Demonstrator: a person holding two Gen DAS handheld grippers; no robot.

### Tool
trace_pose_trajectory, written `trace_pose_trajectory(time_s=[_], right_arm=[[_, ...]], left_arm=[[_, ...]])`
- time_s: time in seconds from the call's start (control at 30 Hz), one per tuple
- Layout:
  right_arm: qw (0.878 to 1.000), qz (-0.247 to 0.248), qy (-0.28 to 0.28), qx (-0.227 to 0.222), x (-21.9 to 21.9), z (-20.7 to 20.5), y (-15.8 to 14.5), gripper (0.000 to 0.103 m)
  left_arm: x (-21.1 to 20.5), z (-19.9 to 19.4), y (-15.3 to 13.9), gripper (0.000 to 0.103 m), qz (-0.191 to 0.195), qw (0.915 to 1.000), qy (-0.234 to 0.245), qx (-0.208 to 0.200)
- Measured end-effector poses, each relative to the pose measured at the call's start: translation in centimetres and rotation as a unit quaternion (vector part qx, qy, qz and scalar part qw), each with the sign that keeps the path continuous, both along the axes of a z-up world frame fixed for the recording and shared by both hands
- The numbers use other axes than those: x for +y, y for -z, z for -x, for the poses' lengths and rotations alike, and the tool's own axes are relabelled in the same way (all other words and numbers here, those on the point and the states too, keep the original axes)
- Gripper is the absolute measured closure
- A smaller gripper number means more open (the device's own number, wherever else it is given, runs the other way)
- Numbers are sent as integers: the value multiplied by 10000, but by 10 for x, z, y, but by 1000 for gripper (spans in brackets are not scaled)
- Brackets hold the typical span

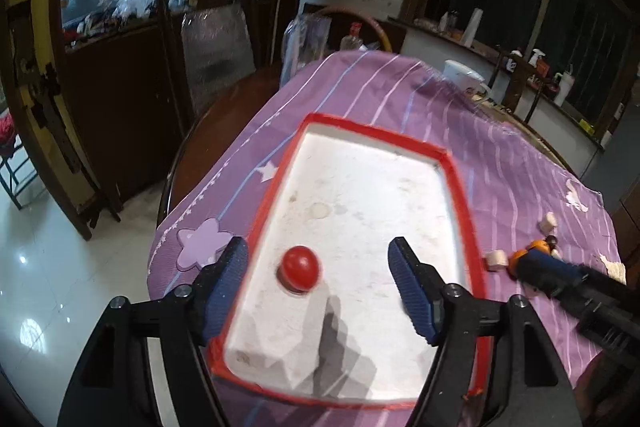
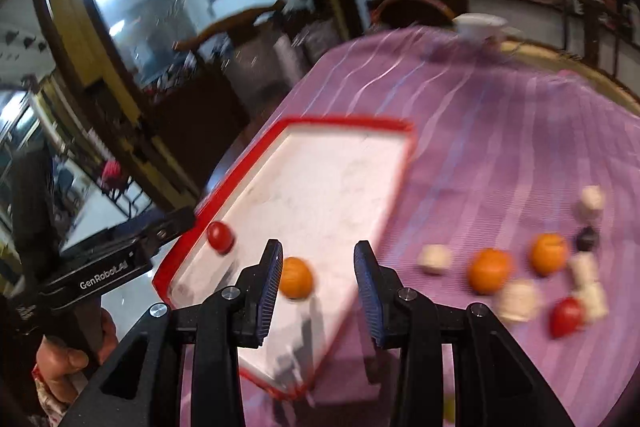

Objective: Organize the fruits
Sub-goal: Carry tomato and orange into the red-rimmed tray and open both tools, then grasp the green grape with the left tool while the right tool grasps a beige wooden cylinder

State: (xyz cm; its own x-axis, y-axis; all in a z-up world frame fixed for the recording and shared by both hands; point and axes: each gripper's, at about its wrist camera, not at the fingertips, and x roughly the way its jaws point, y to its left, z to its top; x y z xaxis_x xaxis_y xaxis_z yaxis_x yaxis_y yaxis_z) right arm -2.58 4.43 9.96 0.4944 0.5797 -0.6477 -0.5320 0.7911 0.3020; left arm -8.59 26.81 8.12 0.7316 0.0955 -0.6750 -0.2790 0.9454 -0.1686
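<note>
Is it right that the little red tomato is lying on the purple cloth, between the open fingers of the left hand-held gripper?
Not quite. The little red tomato is lying inside the white tray with the red rim, not on the purple cloth. The left wrist view shows it on the tray floor. The rest is right: it sits between the open fingers of the left hand-held gripper, touching neither.

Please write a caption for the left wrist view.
Open left gripper above a red tomato lying in the red-rimmed tray.

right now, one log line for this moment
left fingers open over tray | red tomato in tray | right fingers open, orange between them | two oranges on cloth
</note>
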Motion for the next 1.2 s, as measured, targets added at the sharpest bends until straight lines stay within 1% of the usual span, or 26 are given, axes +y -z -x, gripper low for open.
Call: trace_pose_trajectory(time_s=[0.1,0.23,0.33,0.4,0.53,0.6,0.77,1.03,1.07,1.1,1.17,1.2], right_arm=[[9990,27,432,-88,-55,4,-7,62],[9940,298,1054,29,-125,9,4,62],[9906,413,1290,192,-155,13,19,62],[9890,404,1389,295,-170,15,28,62],[9895,294,1370,361,-178,14,37,62],[9905,299,1302,340,-177,9,41,62],[9903,410,1291,323,-172,-4,46,62],[9884,874,1216,238,-167,-15,58,62],[9879,954,1204,210,-165,-18,59,62],[9877,986,1194,197,-165,-20,60,62],[9877,1040,1150,199,-163,-26,61,62],[9876,1060,1140,190,-162,-29,62,62]], left_arm=[[-25,2,-7,28,-34,9995,280,-102],[-76,-1,-6,27,-110,9958,903,-37],[-120,-3,5,27,-161,9889,1474,115],[-151,-6,15,27,-149,9816,1882,295],[-194,-8,39,27,-232,9686,2396,628],[-206,-9,49,27,-342,9645,2511,743],[-219,-12,63,27,-449,9596,2623,909],[-222,-22,70,28,-454,9565,2735,907],[-222,-22,69,29,-426,9560,2764,881],[-222,-23,69,37,-382,9552,2803,871],[-224,-23,70,47,-390,9537,2849,883],[-225,-24,70,47,-427,9534,2851,887]])
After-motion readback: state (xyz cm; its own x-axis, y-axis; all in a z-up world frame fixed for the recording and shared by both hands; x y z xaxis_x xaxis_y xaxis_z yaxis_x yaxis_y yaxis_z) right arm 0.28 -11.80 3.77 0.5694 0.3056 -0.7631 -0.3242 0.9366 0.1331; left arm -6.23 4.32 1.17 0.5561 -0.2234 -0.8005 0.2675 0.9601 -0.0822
